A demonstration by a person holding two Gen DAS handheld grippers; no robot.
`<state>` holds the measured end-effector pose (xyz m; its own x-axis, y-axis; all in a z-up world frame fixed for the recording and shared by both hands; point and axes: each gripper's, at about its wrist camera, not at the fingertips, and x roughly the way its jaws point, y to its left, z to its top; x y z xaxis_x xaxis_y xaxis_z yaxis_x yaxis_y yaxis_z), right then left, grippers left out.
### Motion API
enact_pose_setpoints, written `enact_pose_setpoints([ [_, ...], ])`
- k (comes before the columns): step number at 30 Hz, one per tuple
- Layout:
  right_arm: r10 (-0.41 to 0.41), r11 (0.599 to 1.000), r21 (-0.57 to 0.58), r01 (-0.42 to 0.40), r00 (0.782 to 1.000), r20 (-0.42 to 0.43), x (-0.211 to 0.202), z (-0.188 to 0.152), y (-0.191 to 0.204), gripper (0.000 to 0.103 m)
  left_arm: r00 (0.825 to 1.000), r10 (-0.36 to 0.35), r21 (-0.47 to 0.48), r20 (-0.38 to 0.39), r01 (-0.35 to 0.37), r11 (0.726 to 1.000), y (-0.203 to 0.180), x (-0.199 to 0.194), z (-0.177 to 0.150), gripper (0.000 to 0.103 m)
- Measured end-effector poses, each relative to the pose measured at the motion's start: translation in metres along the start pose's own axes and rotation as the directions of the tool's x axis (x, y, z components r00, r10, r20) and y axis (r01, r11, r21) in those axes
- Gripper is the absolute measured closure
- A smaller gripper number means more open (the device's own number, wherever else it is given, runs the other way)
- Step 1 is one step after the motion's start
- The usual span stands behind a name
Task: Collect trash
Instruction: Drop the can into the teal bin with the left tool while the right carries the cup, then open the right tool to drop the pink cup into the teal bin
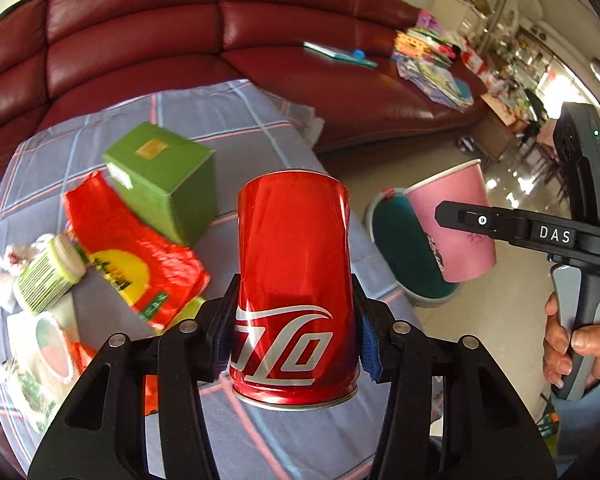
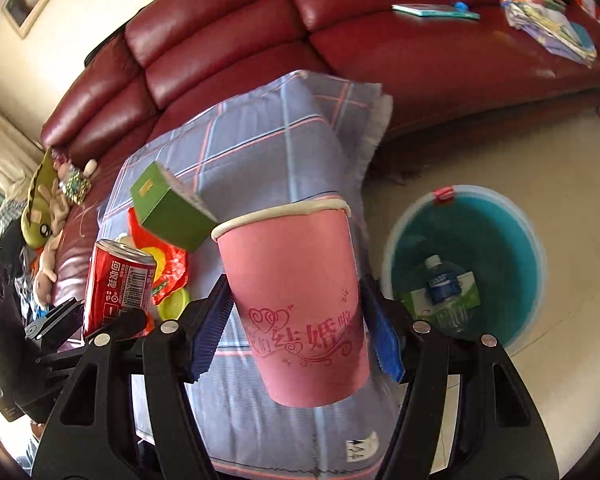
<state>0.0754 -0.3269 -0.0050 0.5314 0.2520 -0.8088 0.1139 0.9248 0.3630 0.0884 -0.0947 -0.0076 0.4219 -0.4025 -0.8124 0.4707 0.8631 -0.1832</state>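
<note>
In the left wrist view, our left hand-held gripper [image 1: 296,320] grips the red can [image 1: 294,280] above the tabletop [image 1: 240,128], right of the green box [image 1: 164,184]. In the right wrist view, our right hand-held gripper [image 2: 296,316] grips the pink paper cup [image 2: 296,300], left of the teal bin [image 2: 464,264].

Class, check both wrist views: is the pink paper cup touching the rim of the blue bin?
Apart. In the right wrist view the pink paper cup is held up by the right gripper, with floor showing between it and the blue bin.
</note>
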Motion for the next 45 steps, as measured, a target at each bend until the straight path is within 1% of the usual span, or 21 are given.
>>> enact_pose_setpoints([
  [3, -0.025, 0.997, 0.077, 0.022, 0.999, 0.031, -0.015, -0.002, -0.044, 0.041, 0.999, -0.034, 0.057, -0.024, 0.035, 0.998, -0.033, 0.021, 0.013, 0.052],
  [5, -0.056, 0.992, 0.119, 0.05, 0.998, 0.042, -0.022, -0.004, -0.071, 0.041, 0.998, -0.048, 0.089, -0.039, 0.052, 0.995, -0.053, 0.035, 0.02, 0.052],
  [11, -0.101, 0.97, 0.226, 0.089, 0.994, 0.04, -0.024, -0.013, -0.136, 0.041, 0.993, -0.085, 0.162, -0.088, 0.098, 0.982, -0.103, 0.075, 0.038, 0.052],
  [16, -0.096, 0.954, 0.287, 0.082, 0.995, 0.036, -0.018, -0.018, -0.168, 0.041, 0.986, -0.094, 0.205, -0.137, 0.121, 0.971, -0.139, 0.11, 0.049, 0.052],
  [21, -0.099, 0.943, 0.32, 0.089, 0.995, 0.015, -0.011, -0.018, -0.191, 0.041, 0.979, -0.095, 0.219, -0.18, 0.134, 0.967, -0.162, 0.145, 0.056, 0.052],
  [22, -0.099, 0.941, 0.327, 0.09, 0.995, 0.013, -0.011, -0.019, -0.195, 0.041, 0.978, -0.09, 0.219, -0.188, 0.131, 0.967, -0.165, 0.152, 0.057, 0.051],
  [24, -0.102, 0.938, 0.335, 0.095, 0.995, 0.005, -0.008, -0.017, -0.2, 0.041, 0.977, -0.069, 0.218, -0.199, 0.113, 0.969, -0.169, 0.164, 0.06, 0.044],
  [25, -0.103, 0.937, 0.337, 0.097, 0.995, 0.001, -0.006, -0.016, -0.202, 0.041, 0.978, -0.059, 0.219, -0.199, 0.103, 0.97, -0.171, 0.167, 0.06, 0.042],
  [27, -0.102, 0.936, 0.337, 0.099, 0.995, -0.007, -0.003, -0.015, -0.206, 0.041, 0.979, -0.034, 0.216, -0.2, 0.078, 0.973, -0.17, 0.173, 0.059, 0.031],
  [30, -0.098, 0.936, 0.339, 0.098, 0.995, -0.016, 0.004, -0.011, -0.209, 0.041, 0.979, -0.019, 0.203, -0.203, 0.062, 0.977, -0.165, 0.179, 0.059, 0.025],
  [36, -0.087, 0.934, 0.345, 0.092, 0.996, -0.029, 0.016, -0.007, -0.212, 0.041, 0.976, -0.007, 0.173, -0.217, 0.045, 0.984, -0.151, 0.18, 0.057, 0.017],
  [39, -0.079, 0.938, 0.336, 0.089, 0.996, -0.041, 0.02, -0.008, -0.211, 0.041, 0.977, 0.0, 0.163, -0.211, 0.035, 0.986, -0.147, 0.176, 0.056, 0.014],
  [45, -0.072, 0.943, 0.321, 0.092, 0.995, -0.072, 0.032, -0.006, -0.204, 0.039, 0.98, -0.001, 0.156, -0.2, 0.033, 0.987, -0.14, 0.169, 0.054, 0.01],
])
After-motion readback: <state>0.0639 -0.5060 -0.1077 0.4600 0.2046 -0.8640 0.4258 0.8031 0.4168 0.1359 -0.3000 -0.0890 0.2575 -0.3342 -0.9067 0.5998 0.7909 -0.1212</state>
